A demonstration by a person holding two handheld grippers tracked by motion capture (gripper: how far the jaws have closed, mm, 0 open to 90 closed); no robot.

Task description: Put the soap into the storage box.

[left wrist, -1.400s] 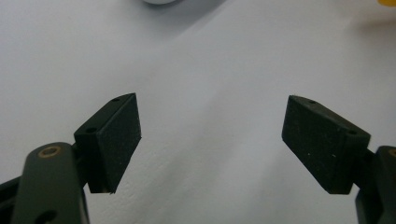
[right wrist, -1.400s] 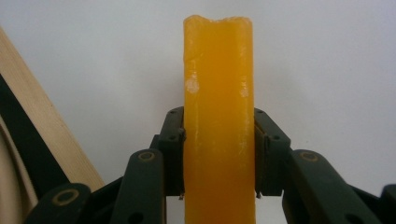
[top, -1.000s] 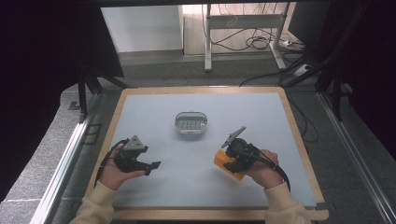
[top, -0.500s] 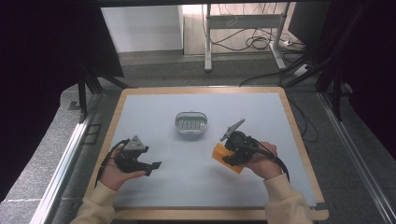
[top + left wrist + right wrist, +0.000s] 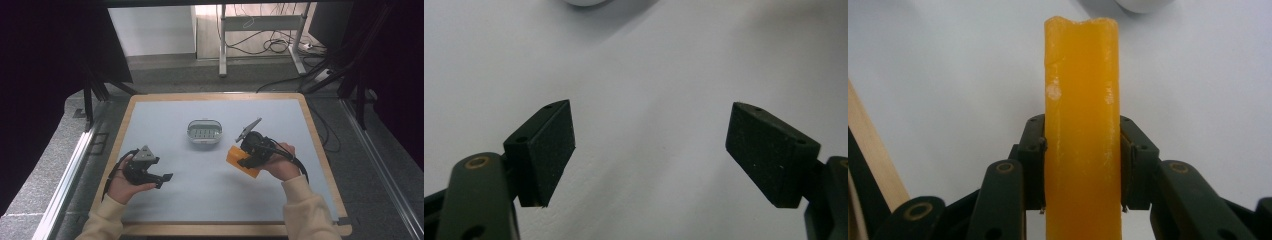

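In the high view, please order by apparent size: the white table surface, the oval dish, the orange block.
1. White table surface, by far the largest.
2. Oval dish.
3. Orange block, though the right gripper covers part of it, so its margin below the dish is unsure.

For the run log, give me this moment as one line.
right claw: shut on orange block | left claw: open | dish: mid-table, apart from block

orange block (image 5: 1083,130), black tool (image 5: 1082,165), pale grey table (image 5: 280,120)
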